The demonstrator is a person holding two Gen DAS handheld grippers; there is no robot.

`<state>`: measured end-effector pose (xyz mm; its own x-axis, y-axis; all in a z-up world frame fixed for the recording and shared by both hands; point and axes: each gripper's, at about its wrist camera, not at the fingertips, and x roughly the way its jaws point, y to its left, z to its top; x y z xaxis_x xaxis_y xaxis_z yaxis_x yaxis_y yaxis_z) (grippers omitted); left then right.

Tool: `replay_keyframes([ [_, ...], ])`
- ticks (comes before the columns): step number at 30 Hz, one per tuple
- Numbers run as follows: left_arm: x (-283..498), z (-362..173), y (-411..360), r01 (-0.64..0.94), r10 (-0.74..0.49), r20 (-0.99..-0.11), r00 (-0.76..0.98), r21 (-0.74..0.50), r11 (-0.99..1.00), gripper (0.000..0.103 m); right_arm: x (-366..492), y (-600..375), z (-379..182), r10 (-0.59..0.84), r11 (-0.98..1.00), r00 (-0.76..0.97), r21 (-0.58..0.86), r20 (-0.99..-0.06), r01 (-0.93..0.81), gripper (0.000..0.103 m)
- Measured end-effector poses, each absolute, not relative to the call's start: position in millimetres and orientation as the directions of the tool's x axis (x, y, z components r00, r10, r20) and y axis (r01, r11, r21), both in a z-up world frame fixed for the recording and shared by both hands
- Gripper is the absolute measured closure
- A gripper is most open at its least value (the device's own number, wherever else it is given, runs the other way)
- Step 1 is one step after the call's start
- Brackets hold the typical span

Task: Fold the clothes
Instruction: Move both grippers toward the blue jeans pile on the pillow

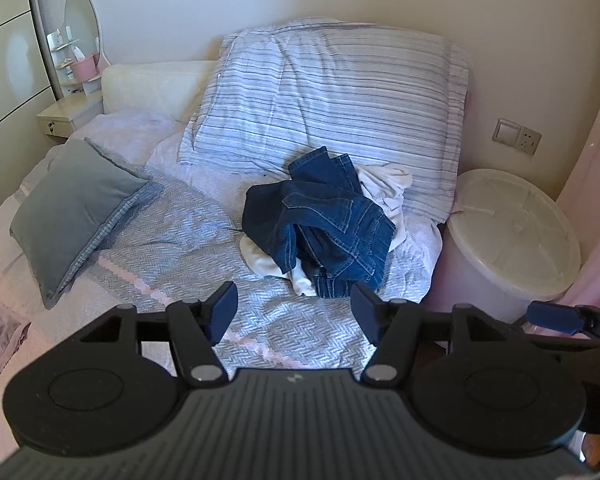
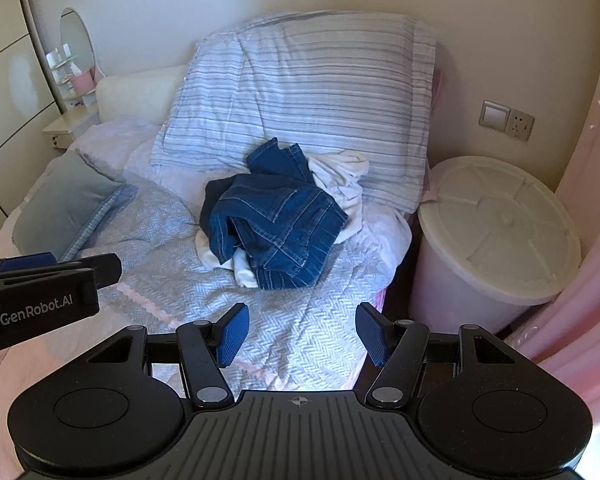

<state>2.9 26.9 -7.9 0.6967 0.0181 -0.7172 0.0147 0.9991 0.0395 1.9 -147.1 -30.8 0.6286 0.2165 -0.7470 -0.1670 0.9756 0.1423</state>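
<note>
A bedroom scene seen from two handheld claws, both hovering above the foot of a bed [image 1: 188, 240] and pointing down toward it. The left claw [image 1: 294, 312] is standing wide open with nothing between its blue pads. The right claw [image 2: 302, 332] is also standing wide open and empty. In the right wrist view the left claw is showing at the left edge, side on, just beside the right one; in the left wrist view a blue tip of the right claw is peeking in at the right edge.

The clothes are lying in a crumpled heap on the bed, ahead of both claws and apart from them. A pair of dark blue jeans [image 1: 324, 224] is sitting bunched on top, and a white garment [image 1: 384, 184] is spreading out from under it, showing behind and in front of the denim. The heap is resting on a pale herringbone bedspread, just in front of a large striped pillow [image 1: 332, 88] that is leaning against the wall.

A grey cushion [image 1: 72, 208] is lying tilted on the left side of the bed. A white lidded bin [image 1: 512, 232] is standing on the floor to the right of the bed, beside a pink curtain [image 1: 596, 200]. A round mirror [image 1: 82, 20] is standing over a small dresser in the far left corner
</note>
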Motion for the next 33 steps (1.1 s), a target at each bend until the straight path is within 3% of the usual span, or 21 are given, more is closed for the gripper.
replay_keyframes([
  [33, 5.6, -17.1, 89.6, 0.053, -0.003, -0.728, 0.685, 0.046, 0.998, 0.044, -1.3, -83.6, -42.0, 0.155, 0.988, 0.626, 0.125, -0.764, -0.091, 0.04],
])
